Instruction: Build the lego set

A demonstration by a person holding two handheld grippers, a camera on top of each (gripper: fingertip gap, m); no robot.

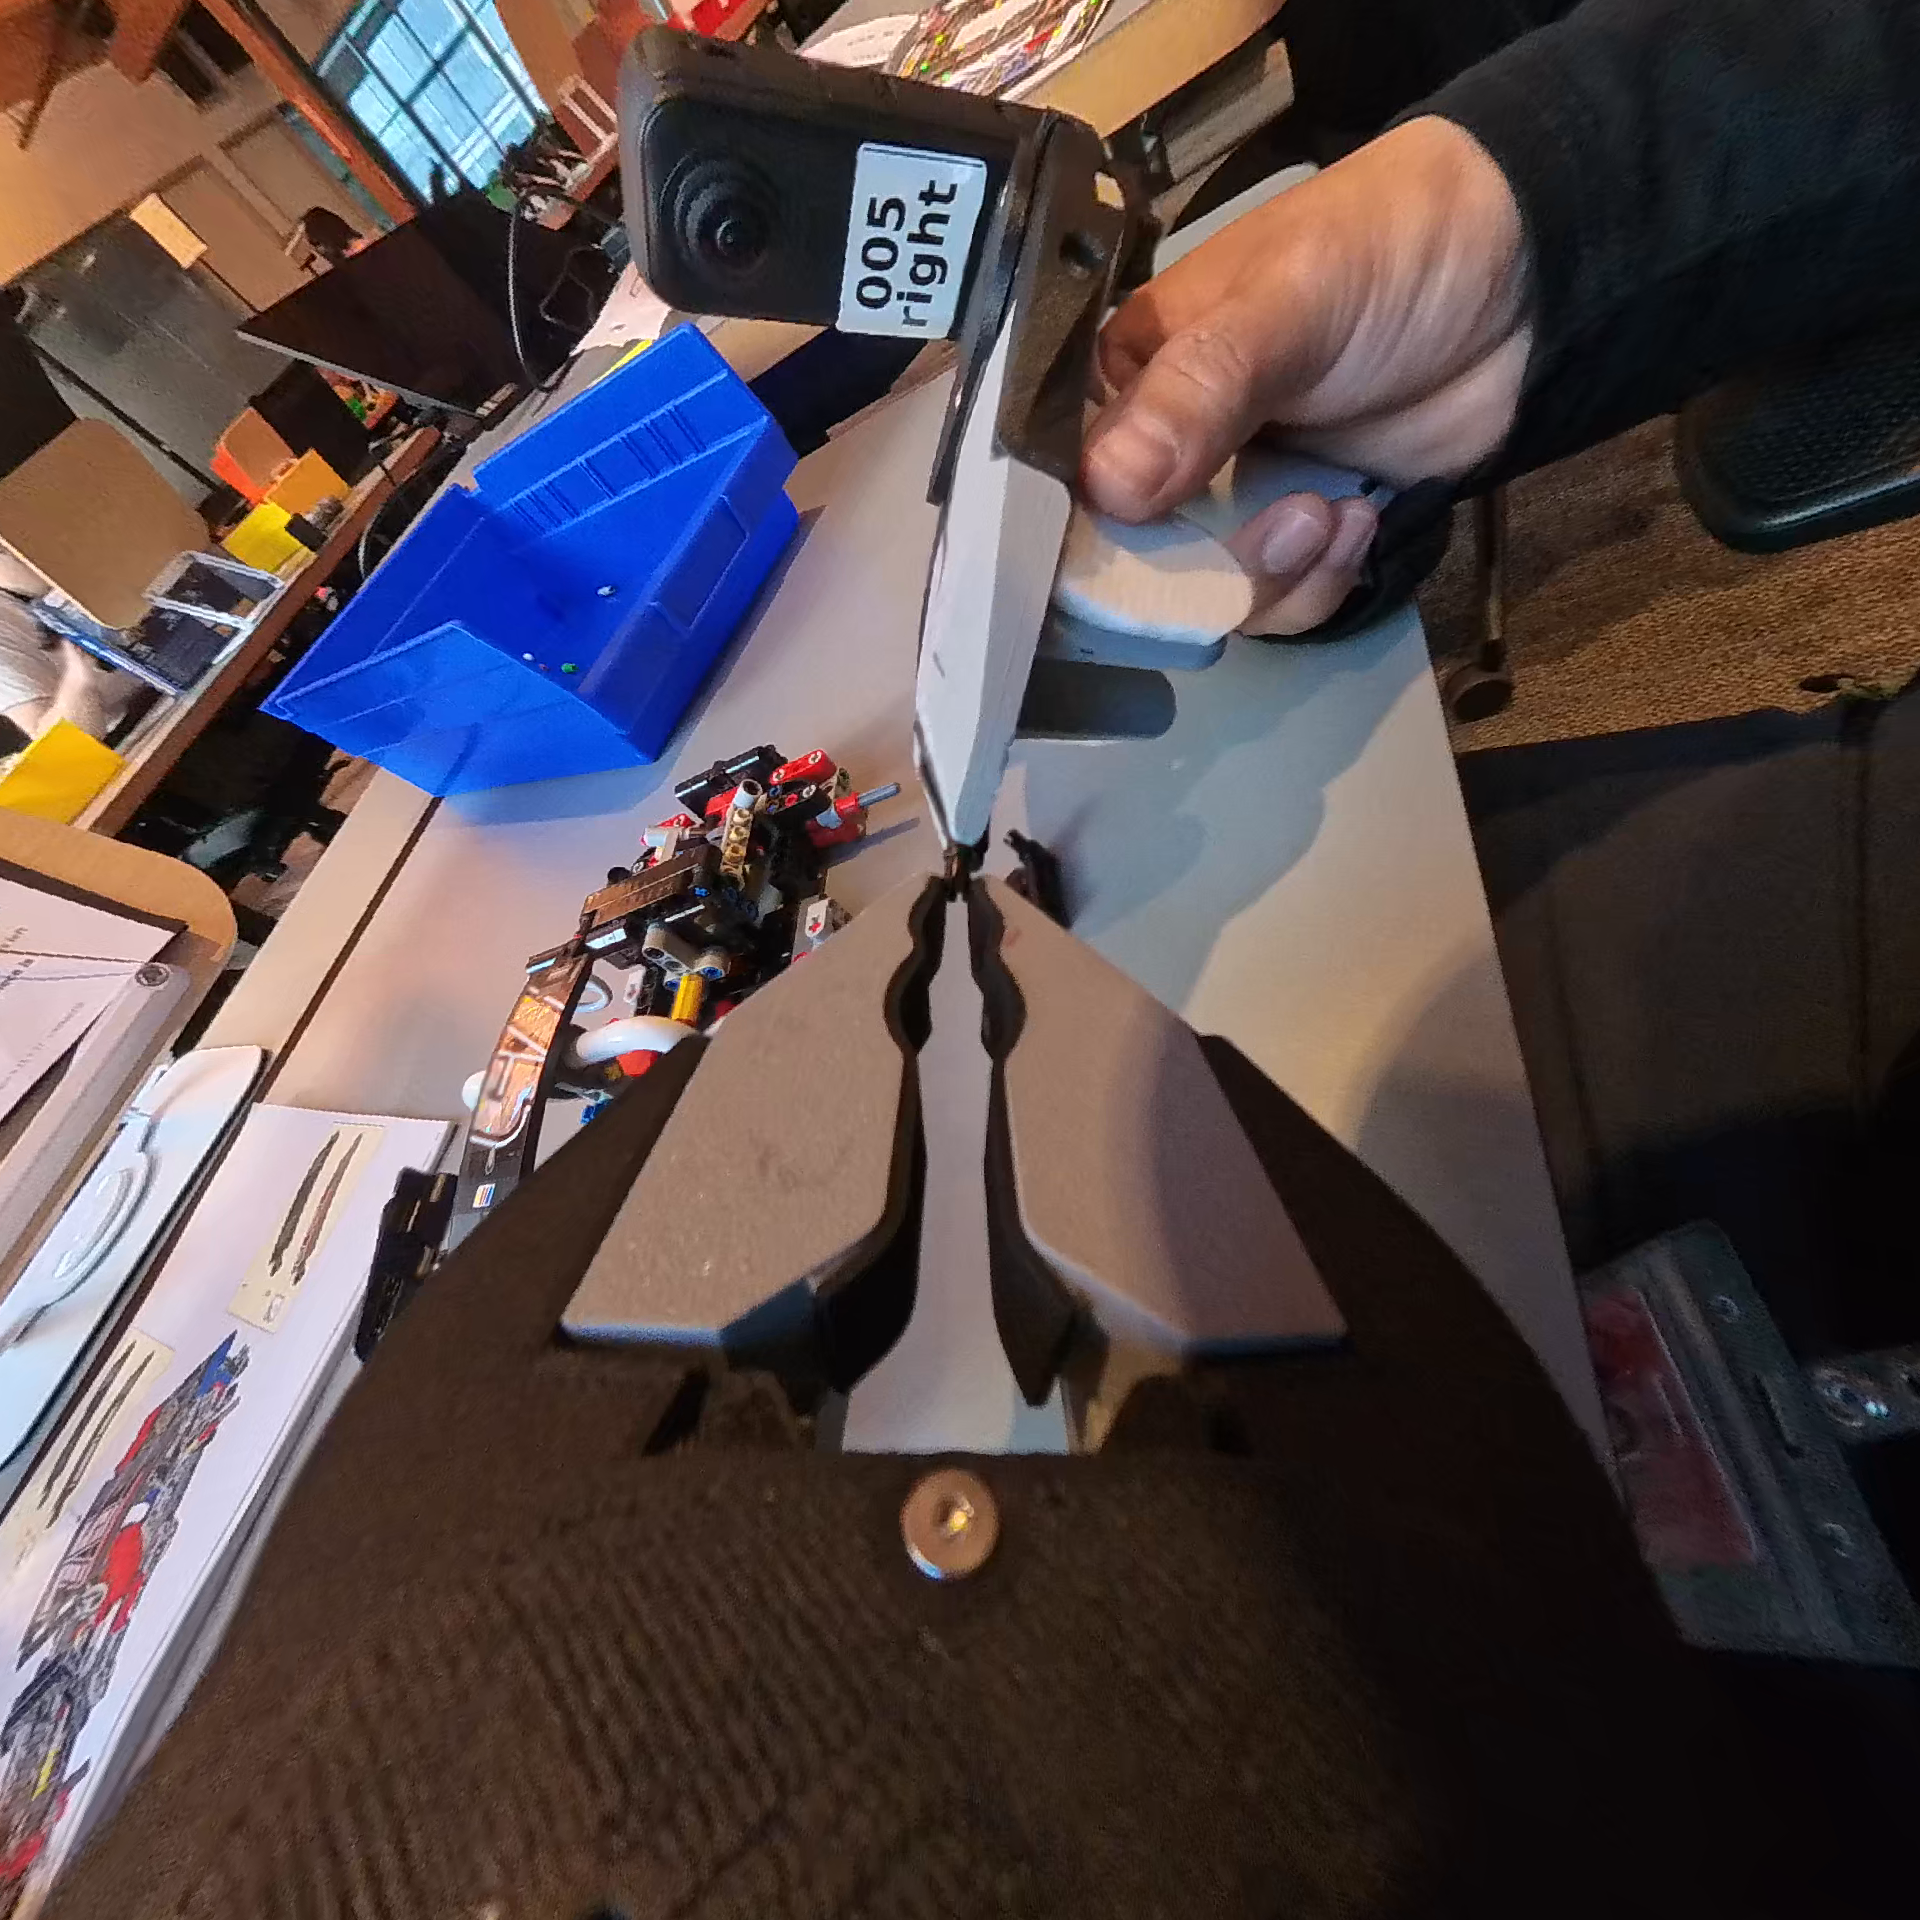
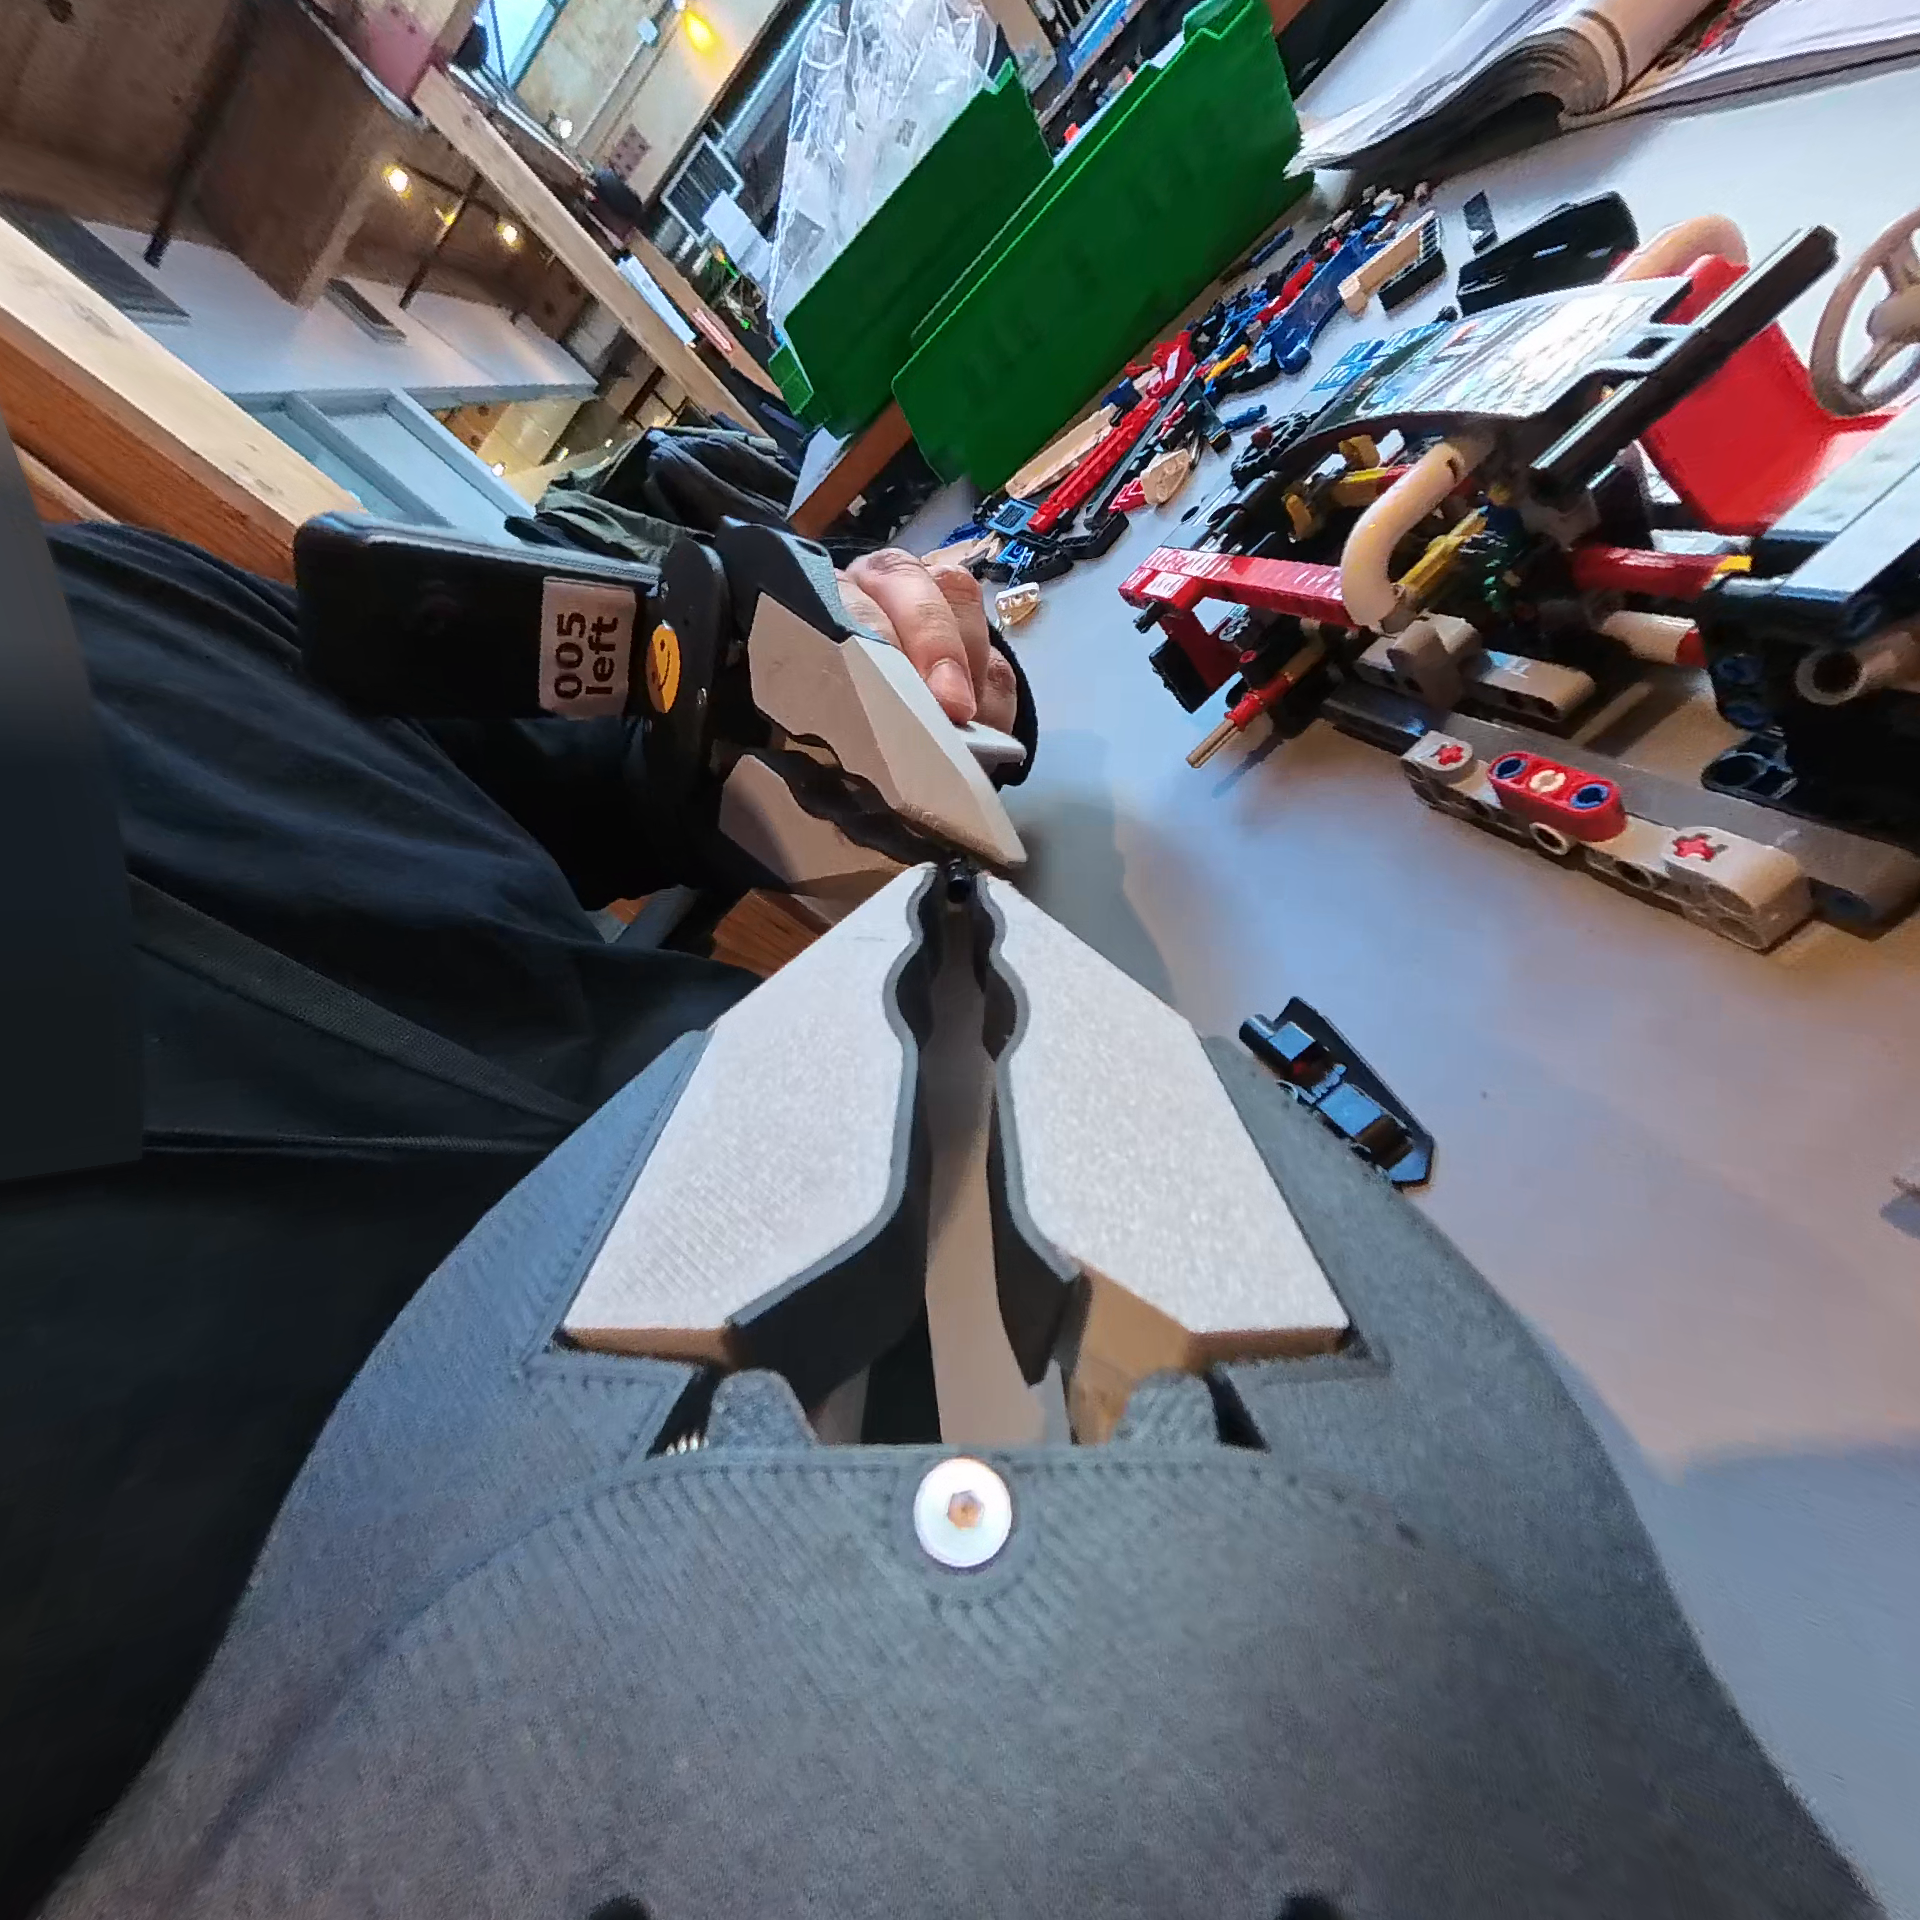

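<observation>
My left gripper (image 1: 956, 885) and right gripper (image 2: 954, 883) meet tip to tip just above the grey table (image 1: 1299, 831). Both are shut on one small black Lego pin (image 2: 954, 885), which also shows in the left wrist view (image 1: 956, 864). The right gripper comes down from above in the left wrist view (image 1: 961, 831). The left gripper comes in from the left in the right wrist view (image 2: 977, 847). The half-built Lego car (image 1: 717, 894) lies on the table to the left of the tips; in the right wrist view the car (image 2: 1558, 582) is at the upper right.
A blue bin (image 1: 551, 582) stands behind the car. An instruction booklet (image 1: 156, 1403) lies at the lower left. A black Lego part (image 2: 1340, 1101) lies on the table near the right gripper. Green bins (image 2: 1039, 260), loose pieces (image 2: 1195, 416) and an open booklet (image 2: 1558, 62) lie farther off. My two grippers' fingertips are within a few centimetres of each other.
</observation>
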